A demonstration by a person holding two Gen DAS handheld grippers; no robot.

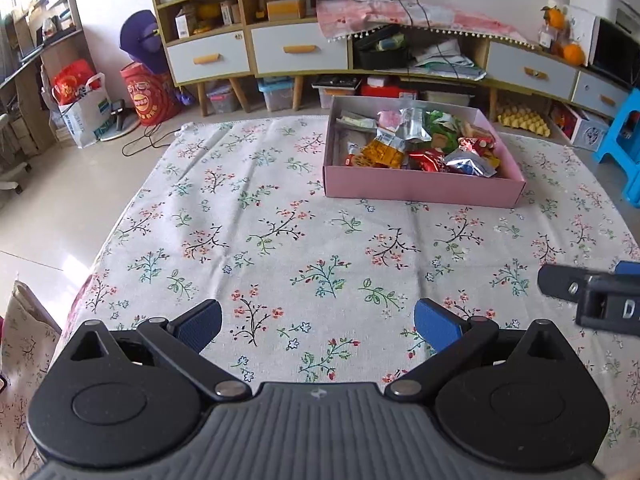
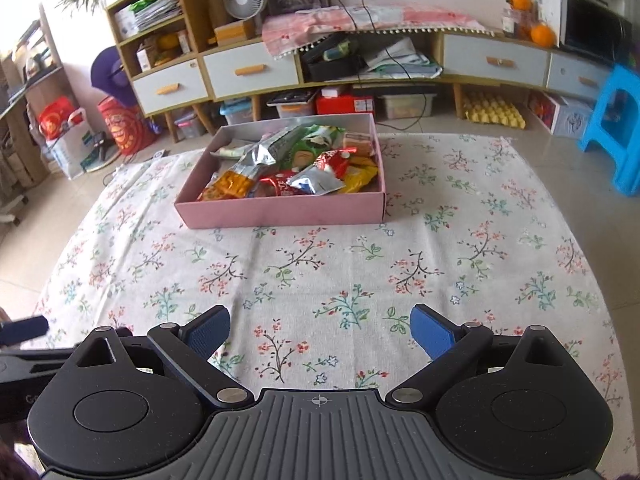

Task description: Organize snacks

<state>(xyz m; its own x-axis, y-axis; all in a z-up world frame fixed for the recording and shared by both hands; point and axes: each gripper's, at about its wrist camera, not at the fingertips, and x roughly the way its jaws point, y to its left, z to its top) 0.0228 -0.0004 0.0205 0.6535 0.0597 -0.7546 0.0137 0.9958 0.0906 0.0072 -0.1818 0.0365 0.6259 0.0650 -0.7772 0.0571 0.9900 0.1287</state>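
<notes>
while hovering low over the near edge of the table (image 1: 280,240), left gripper (image 1: 318,326) and right gripper (image 2: 320,330) both spread wide, fingers (image 2: 434,334) holding nothing. farther off, well apart: pink box (image 2: 280,210), snacks (image 2: 296,164) heaped loose inside. risk ahead: crinkly foil packs slipping from a shallow pinch, or neighbours dragged over the low wall by a careless lift.

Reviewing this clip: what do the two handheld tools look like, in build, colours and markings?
Both look alike. The left tool and the right tool each have a grey ribbed centre plate with a small crosshair mark, flanked by two round black housings. Black link arms with silver pivot pins carry textured blue pads. No cables, hands or sleeves show.
</notes>
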